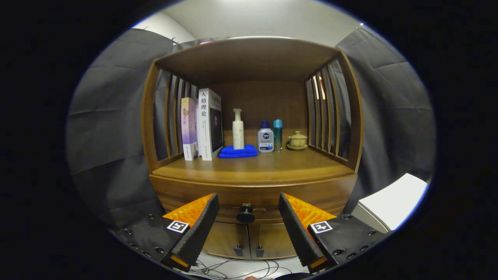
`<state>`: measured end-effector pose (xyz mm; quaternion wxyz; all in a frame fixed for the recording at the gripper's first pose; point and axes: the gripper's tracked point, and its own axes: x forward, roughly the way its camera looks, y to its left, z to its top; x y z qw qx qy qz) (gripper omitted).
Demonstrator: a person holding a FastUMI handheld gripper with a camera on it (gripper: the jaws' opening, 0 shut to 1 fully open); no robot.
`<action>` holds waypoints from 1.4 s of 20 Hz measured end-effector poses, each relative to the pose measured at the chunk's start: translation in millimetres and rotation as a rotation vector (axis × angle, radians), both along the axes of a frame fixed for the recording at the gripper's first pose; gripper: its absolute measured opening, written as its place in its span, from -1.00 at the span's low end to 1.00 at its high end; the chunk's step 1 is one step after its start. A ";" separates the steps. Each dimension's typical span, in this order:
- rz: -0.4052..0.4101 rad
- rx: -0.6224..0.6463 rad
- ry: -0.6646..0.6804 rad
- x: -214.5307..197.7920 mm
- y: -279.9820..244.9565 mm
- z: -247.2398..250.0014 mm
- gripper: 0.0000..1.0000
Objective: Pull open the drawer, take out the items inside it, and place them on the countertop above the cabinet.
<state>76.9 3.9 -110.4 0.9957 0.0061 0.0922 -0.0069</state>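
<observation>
Tool [246, 217] level, fingers straddling knob [246, 213].

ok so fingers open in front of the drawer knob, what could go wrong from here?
1. The knob is small and round; the open gripper could close off-centre and slip off when pulling.
2. The countertop already holds books, a pump bottle on a blue cloth, two more bottles and a lidded cup; placing near them may tip something.
</observation>
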 end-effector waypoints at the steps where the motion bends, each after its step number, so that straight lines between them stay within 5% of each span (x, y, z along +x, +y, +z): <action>1: -0.002 0.008 0.018 8.8 -0.4 -6.3 0.95; 17: -0.023 -0.052 0.146 84.4 3.7 -91.2 0.95; 19: -0.022 -0.055 0.156 86.3 6.2 -95.4 0.86; 24: -0.012 -0.051 0.161 86.5 12.6 -96.9 -0.04; 28: -0.006 -0.032 0.155 90.2 14.1 -99.7 -0.24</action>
